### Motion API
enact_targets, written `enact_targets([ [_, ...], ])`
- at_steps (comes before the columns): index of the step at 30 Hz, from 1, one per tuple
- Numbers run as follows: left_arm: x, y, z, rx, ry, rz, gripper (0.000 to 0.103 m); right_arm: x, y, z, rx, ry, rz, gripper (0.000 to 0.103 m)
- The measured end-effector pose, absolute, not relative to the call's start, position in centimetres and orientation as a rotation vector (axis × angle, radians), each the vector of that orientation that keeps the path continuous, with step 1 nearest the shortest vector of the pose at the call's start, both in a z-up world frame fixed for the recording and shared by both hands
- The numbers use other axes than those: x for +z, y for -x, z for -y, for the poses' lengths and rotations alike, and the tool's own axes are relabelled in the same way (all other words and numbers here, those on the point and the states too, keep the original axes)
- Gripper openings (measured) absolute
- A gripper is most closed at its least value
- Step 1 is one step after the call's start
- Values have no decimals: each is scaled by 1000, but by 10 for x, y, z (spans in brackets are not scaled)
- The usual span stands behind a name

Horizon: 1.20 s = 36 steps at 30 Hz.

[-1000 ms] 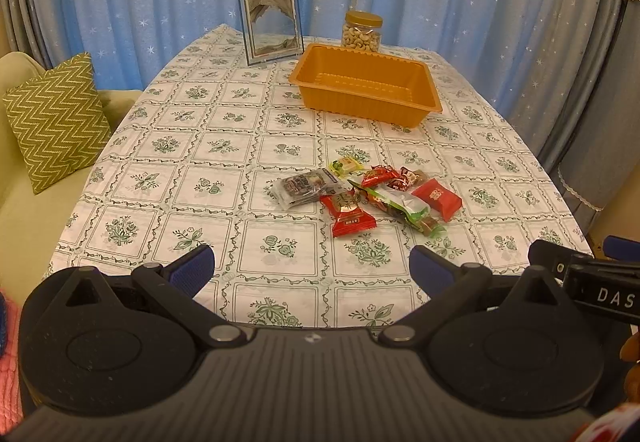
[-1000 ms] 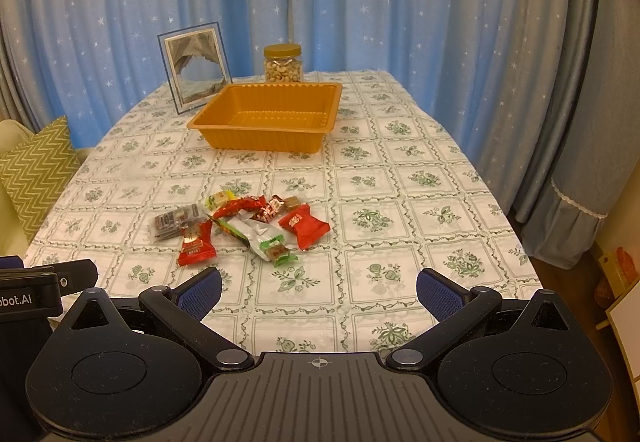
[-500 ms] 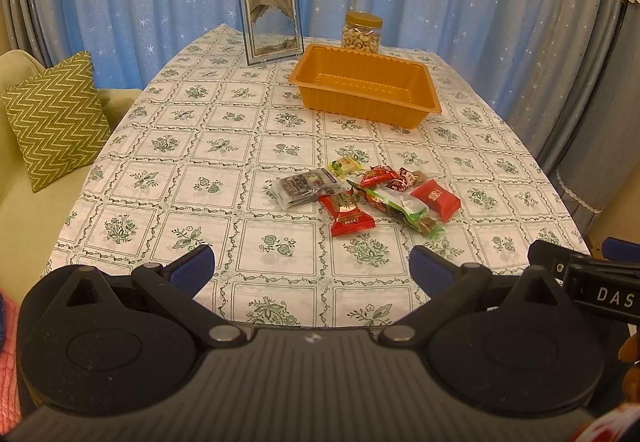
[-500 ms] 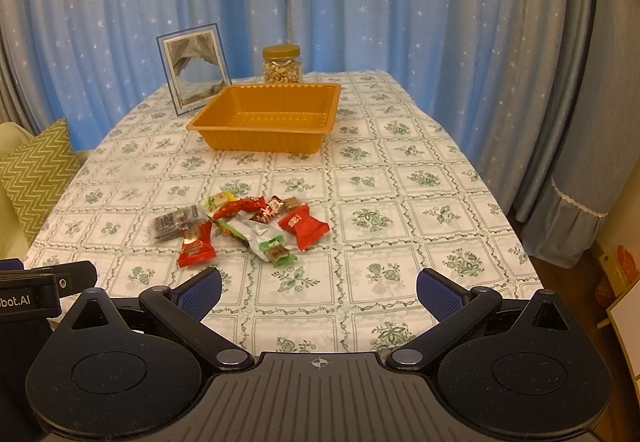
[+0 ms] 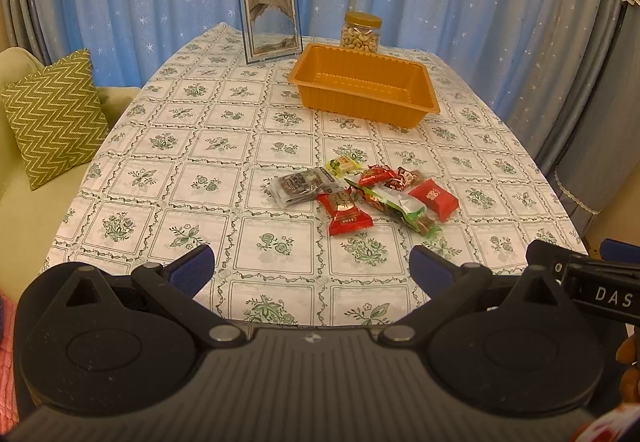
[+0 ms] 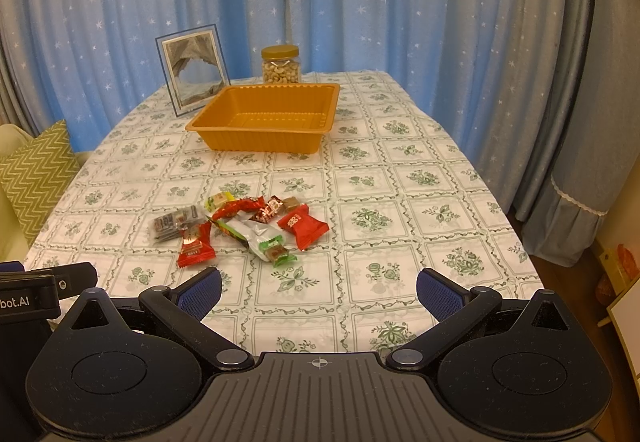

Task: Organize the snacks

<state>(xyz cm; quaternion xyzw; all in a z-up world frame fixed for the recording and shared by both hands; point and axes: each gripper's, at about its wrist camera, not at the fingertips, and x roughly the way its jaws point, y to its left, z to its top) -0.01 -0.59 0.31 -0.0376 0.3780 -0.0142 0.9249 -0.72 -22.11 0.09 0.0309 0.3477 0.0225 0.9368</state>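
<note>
Nothing sorted yet: the orange tray (image 6: 262, 130) sits empty, far ahead of both grippers. Left gripper (image 5: 312, 268) and right gripper (image 6: 318, 288) hover wide-jawed, holding nothing, with the snack pile (image 6: 240, 228) just ahead, untouched.

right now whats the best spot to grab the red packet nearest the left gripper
Take the red packet across its narrow waist, coming straight down with the left gripper. It lies flat, flared at both crimped ends, its near end clear of the pile; the far end touches the clear-wrapped snack.
</note>
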Motion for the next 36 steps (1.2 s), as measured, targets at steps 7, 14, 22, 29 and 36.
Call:
enact_targets([
  [7,1,0,5,-41,91,-777,103,0,6,223,44,-70,-707,103],
  [14,-5,-7,1,-55,104,-786,103,-5,1,225,55,-89,-696,103],
  [22,-17,-27,-2,-81,111,-808,103,-17,-12,226,63,-88,-689,103],
  [29,-38,-56,0,-84,107,-831,95,-38,-36,226,93,-80,-685,102],
  [36,-62,-87,11,-86,102,-846,91,-66,-67,230,134,-112,-718,84],
])
